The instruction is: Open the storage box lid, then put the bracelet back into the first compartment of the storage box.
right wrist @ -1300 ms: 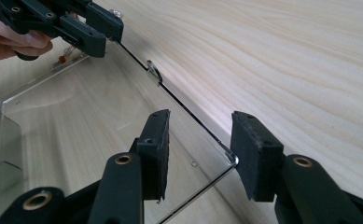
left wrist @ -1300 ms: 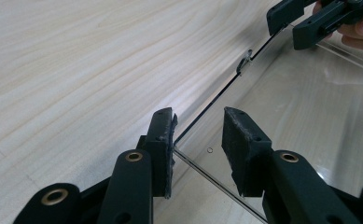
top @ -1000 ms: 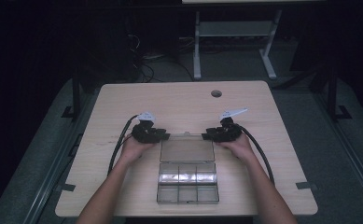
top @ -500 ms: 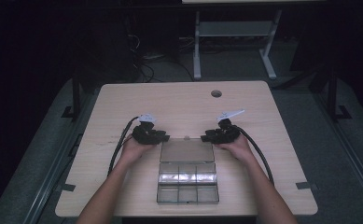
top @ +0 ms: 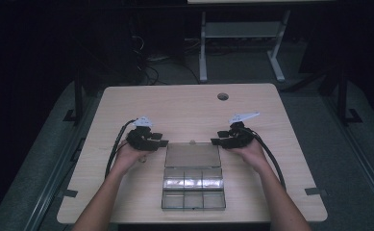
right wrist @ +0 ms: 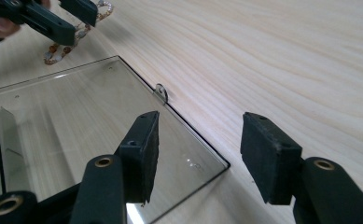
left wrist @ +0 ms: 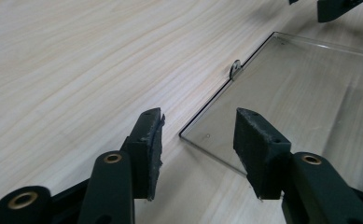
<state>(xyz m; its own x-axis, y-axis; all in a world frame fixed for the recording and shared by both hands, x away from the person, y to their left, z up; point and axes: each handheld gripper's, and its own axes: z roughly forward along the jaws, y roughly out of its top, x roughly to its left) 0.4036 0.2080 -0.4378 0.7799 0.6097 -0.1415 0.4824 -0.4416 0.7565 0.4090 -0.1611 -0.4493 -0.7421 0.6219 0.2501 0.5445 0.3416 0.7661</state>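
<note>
A clear compartment box (top: 193, 192) sits near the table's front edge. Its clear lid (top: 193, 155) lies folded back flat on the wood. My left gripper (top: 161, 142) is at the lid's far left corner and my right gripper (top: 217, 142) at its far right corner. Both pairs of jaws have just been opening. In the left gripper view the left gripper (left wrist: 198, 116) stands open over the lid (left wrist: 300, 93) corner, its pads clear of it. In the right gripper view the right gripper (right wrist: 201, 117) is open above the lid (right wrist: 76, 121) edge. A small latch tab (left wrist: 235, 70) sticks up from the lid's far edge.
A beaded chain (right wrist: 62, 49) lies on the table by the left gripper, beyond the lid. The wooden table (top: 189, 110) has a round cable hole (top: 222, 96) at the back right. Black cables trail from both grippers along the forearms.
Both grippers' jaws have widened. The left hand has drawn slightly left, away from the lid's corner. The lid lies flat as before.
</note>
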